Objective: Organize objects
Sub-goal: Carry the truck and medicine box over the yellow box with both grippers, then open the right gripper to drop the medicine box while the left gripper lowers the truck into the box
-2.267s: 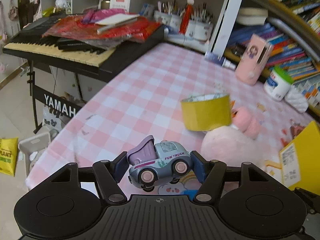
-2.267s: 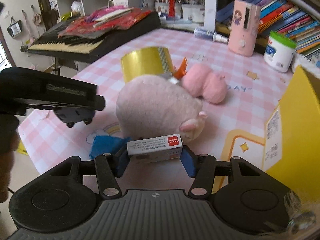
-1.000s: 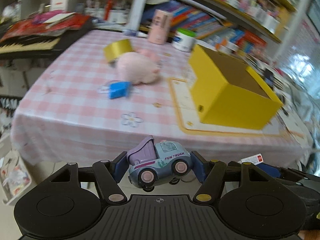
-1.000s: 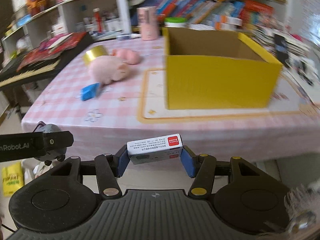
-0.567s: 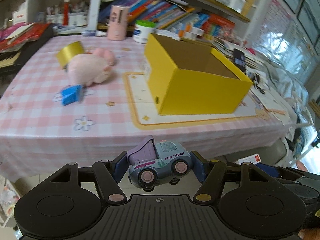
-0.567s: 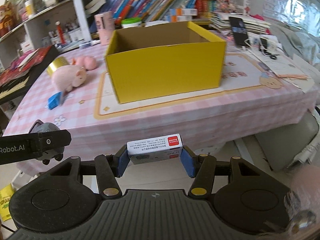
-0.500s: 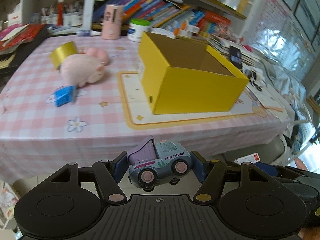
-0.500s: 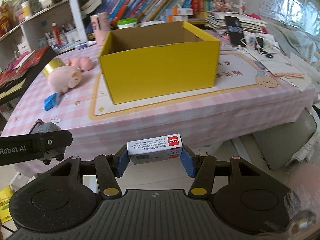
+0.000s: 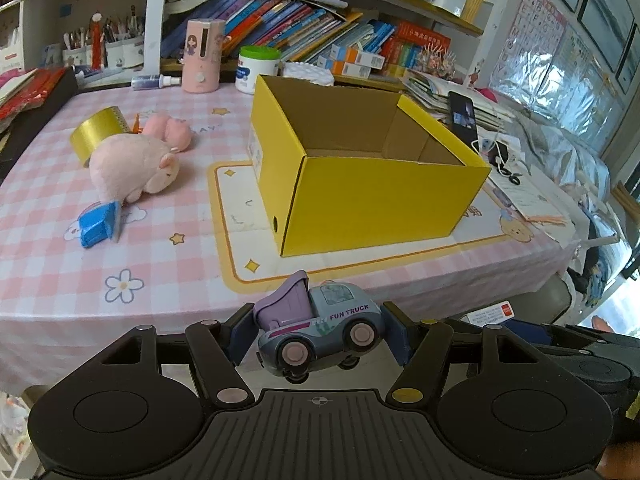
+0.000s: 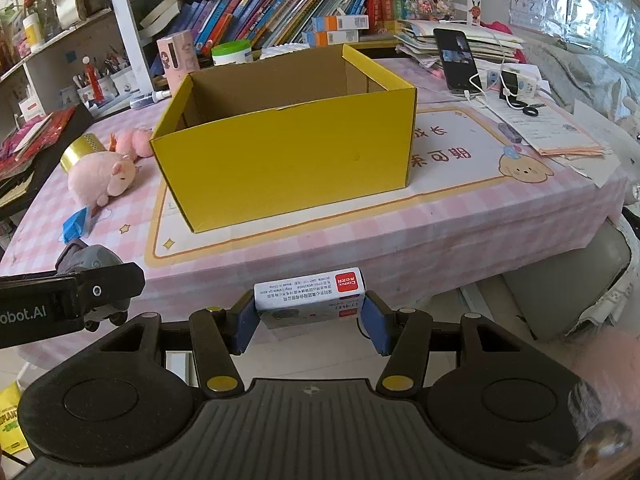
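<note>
My left gripper [image 9: 318,334] is shut on a grey-and-purple toy truck [image 9: 320,328] and holds it in the air off the table's front edge. My right gripper [image 10: 310,314] is shut on a small white box with a red label [image 10: 310,294], also in front of the table. An open, empty yellow cardboard box [image 9: 360,172] stands on a mat on the pink checked table [image 9: 48,256]; it also shows in the right wrist view [image 10: 288,148]. A pink plush pig [image 9: 132,168], a gold tape roll [image 9: 96,134] and a blue object [image 9: 96,230] lie left of it.
Shelves of books [image 9: 304,20] run behind the table. A pink cylinder [image 9: 200,56] and a white jar [image 9: 256,68] stand at the back edge. A phone [image 10: 456,60], cables and papers [image 10: 560,132] lie at the right end. A keyboard [image 10: 24,176] stands at the left.
Both grippers have pulled back from the pig to in front of the table, still holding truck and small box. The yellow box now sits centred ahead, slightly closer than half a second ago.
</note>
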The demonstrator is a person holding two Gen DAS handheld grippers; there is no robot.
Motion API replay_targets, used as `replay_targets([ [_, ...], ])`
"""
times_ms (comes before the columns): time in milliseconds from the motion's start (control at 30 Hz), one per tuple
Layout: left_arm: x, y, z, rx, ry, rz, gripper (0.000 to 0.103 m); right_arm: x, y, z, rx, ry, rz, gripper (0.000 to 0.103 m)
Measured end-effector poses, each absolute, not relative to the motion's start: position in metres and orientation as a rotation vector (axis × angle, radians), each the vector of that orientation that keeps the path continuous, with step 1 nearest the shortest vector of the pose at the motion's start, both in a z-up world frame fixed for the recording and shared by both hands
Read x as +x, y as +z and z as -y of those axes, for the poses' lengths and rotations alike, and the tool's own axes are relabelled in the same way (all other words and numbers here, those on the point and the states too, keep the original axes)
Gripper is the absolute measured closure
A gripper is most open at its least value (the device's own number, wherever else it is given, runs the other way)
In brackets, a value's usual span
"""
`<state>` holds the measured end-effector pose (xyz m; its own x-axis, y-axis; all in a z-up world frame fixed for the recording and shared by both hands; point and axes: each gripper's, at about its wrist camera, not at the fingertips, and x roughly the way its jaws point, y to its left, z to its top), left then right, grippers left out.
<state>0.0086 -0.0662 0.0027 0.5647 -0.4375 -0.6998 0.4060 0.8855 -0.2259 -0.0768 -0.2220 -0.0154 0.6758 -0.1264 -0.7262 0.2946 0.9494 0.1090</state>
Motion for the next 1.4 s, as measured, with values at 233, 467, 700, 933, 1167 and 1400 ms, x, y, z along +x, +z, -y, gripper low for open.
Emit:
replay_targets([
  [233, 0.016, 0.005, 0.08, -0.021, -0.517, -0.823, 0.037, -0.068, -0.017, 0.234, 0.232, -0.246, -0.804, 0.051],
  [467, 0.024, 0.011, 0.097, 0.002, -0.548, -0.79, 0.037, -0.058, -0.014, 0.246, 0.232, -0.257, -0.798, 0.051],
  [700, 0.035, 0.02, 0.108, 0.02, -0.567, -0.736, 0.037, -0.048, -0.003, 0.257, 0.238, -0.259, -0.775, 0.051],
  [933, 0.058, 0.042, 0.126, 0.023, -0.576, -0.633, 0.037, -0.026, 0.027, 0.281, 0.216, -0.269, -0.688, 0.051],
  [1167, 0.095, 0.051, 0.151, 0.037, -0.519, -0.581, 0.037, 0.015, 0.058, 0.314, 0.147, -0.237, -0.592, 0.051],
  [1400, 0.137, 0.032, 0.183, 0.119, -0.431, -0.671, 0.037, 0.08, 0.065, 0.336, 0.077, -0.122, -0.601, 0.051],
])
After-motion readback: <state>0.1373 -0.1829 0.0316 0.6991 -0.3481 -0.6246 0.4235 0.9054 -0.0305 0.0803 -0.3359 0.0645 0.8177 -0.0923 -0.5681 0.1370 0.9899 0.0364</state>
